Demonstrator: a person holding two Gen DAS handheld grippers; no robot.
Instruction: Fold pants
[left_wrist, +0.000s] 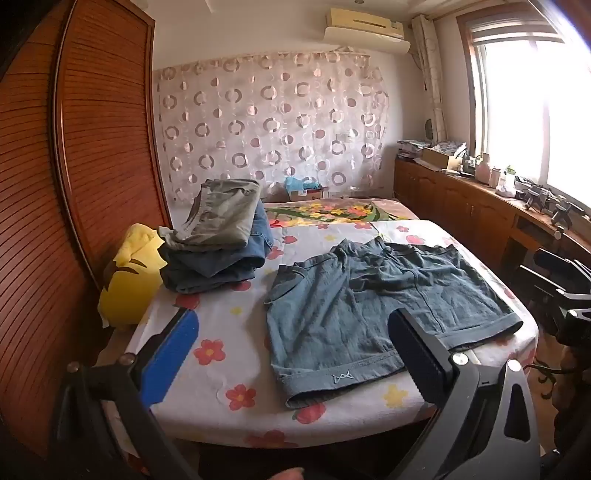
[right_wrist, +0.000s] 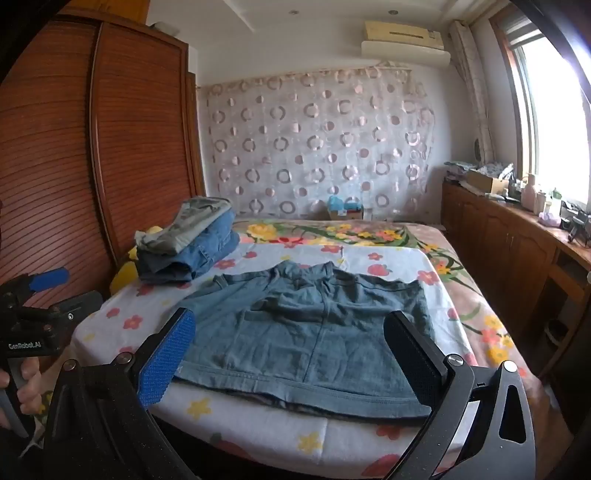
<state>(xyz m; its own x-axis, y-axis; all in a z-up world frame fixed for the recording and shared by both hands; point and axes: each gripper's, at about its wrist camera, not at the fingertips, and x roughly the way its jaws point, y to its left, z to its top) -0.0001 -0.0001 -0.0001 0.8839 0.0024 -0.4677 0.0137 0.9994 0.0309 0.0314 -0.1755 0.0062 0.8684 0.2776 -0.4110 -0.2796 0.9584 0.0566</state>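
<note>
The denim shorts (right_wrist: 310, 325) lie flat on the bed (right_wrist: 258, 435), waistband toward the top of the frame, hems toward the bottom, long axis left to right. Both tongs, left (left_wrist: 291, 354) and right (right_wrist: 291, 354), hover apart, empty, near the hems.

Each pair of tongs (left_wrist: 291, 354) (right_wrist: 290, 350) is black with silver screws, one blue ribbed pad (left_wrist: 173, 354) and one black pad (right_wrist: 413, 358); white "GenRobot.AI" lettering marks one.

Shorts (left_wrist: 369, 306) matt denim cloth; wardrobe (left_wrist: 92, 147) glossy slatted wood.
</note>
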